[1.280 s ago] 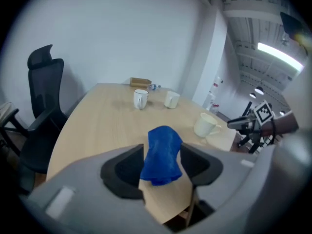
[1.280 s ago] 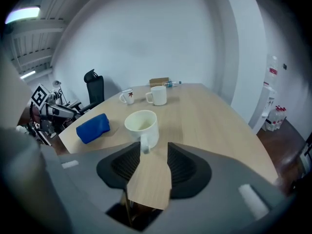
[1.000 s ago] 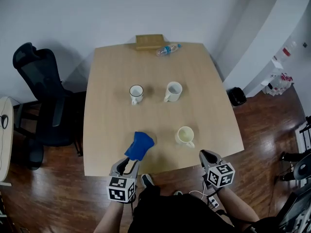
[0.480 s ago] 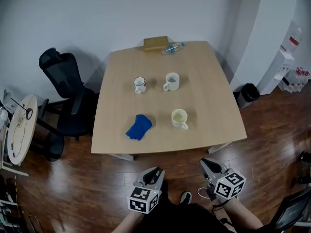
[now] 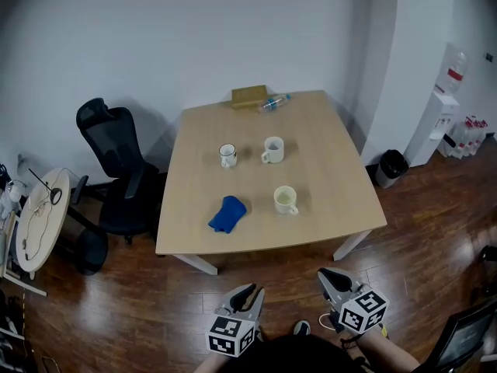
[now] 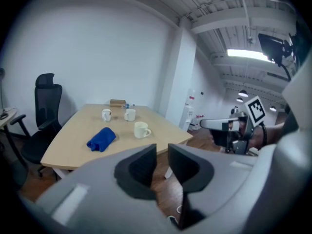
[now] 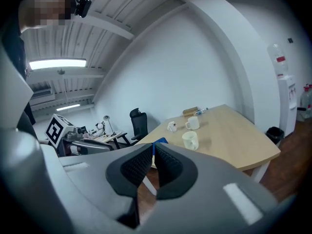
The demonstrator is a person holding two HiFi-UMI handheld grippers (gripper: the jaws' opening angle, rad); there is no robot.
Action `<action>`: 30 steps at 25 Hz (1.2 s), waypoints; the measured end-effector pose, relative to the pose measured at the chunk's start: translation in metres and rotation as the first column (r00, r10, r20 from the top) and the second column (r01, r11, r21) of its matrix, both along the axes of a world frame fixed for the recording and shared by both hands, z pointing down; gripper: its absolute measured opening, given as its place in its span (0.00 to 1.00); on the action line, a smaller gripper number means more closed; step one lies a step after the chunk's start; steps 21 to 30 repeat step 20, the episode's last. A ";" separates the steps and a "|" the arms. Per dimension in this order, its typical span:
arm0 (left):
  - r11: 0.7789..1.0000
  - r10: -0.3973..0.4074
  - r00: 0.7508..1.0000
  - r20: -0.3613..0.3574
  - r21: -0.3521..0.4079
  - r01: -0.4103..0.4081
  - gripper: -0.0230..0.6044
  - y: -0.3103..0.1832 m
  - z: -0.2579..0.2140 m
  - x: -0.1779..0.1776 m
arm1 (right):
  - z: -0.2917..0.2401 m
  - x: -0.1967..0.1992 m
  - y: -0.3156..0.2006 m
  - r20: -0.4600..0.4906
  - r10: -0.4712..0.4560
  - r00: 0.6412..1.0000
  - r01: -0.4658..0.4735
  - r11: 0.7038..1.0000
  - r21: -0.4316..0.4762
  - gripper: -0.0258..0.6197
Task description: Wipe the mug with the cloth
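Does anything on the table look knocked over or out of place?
Only the plastic bottle: it lies on its side at the far edge of the table, beside the wooden box. The three mugs stand upright.

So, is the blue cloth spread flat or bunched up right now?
Bunched up: the blue cloth lies as a rumpled, rolled-looking heap on the table, not flattened out.

Office meeting room. A pale wooden conference table (image 5: pixel 326 200) stands on dark wood-plank flooring (image 5: pixel 124 317) against plain white walls (image 5: pixel 194 37), with a black swivel office chair (image 5: pixel 116 158) beside it. A water dispenser (image 5: pixel 444 115) and a black waste bin (image 5: pixel 390 166) stand at the right. A fluorescent strip light (image 6: pixel 248 54) hangs beneath an exposed ceiling (image 6: pixel 219 13).
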State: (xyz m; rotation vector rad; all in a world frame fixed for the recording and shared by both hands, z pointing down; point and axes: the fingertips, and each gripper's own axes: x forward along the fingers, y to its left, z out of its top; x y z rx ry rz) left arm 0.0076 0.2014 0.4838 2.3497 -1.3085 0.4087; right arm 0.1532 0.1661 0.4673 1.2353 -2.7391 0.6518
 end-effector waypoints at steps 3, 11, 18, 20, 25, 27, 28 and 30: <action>0.998 0.001 1.000 0.016 0.059 -0.002 0.15 0.009 -0.011 -0.019 | -0.010 -0.015 0.003 -0.042 0.017 0.999 -0.015 0.998 0.053 0.06; 0.999 -0.029 0.999 0.032 0.035 0.028 0.15 0.028 0.007 -0.071 | -0.017 -0.052 0.008 -0.102 0.010 0.995 -0.001 0.996 0.093 0.06; 1.000 0.013 0.999 0.032 0.011 -0.013 0.15 0.032 0.014 -0.072 | -0.019 -0.059 0.009 -0.114 0.022 0.993 -0.011 0.995 0.096 0.06; 1.000 0.017 0.999 0.032 0.008 -0.018 0.15 0.033 0.016 -0.071 | -0.020 -0.058 0.008 -0.117 0.023 0.993 -0.011 0.995 0.101 0.06; 1.000 0.017 0.999 0.032 0.008 -0.018 0.15 0.033 0.016 -0.071 | -0.020 -0.058 0.008 -0.117 0.023 0.993 -0.011 0.995 0.101 0.06; 1.000 0.017 0.999 0.032 0.008 -0.018 0.15 0.033 0.016 -0.071 | -0.020 -0.058 0.008 -0.117 0.023 0.993 -0.011 0.995 0.101 0.06; 1.000 0.017 0.999 0.032 0.008 -0.018 0.15 0.033 0.016 -0.071 | -0.020 -0.058 0.008 -0.117 0.023 0.993 -0.011 0.995 0.101 0.06; 1.000 0.017 0.999 0.032 0.008 -0.018 0.15 0.033 0.016 -0.071 | -0.020 -0.058 0.008 -0.117 0.023 0.993 -0.011 0.995 0.101 0.06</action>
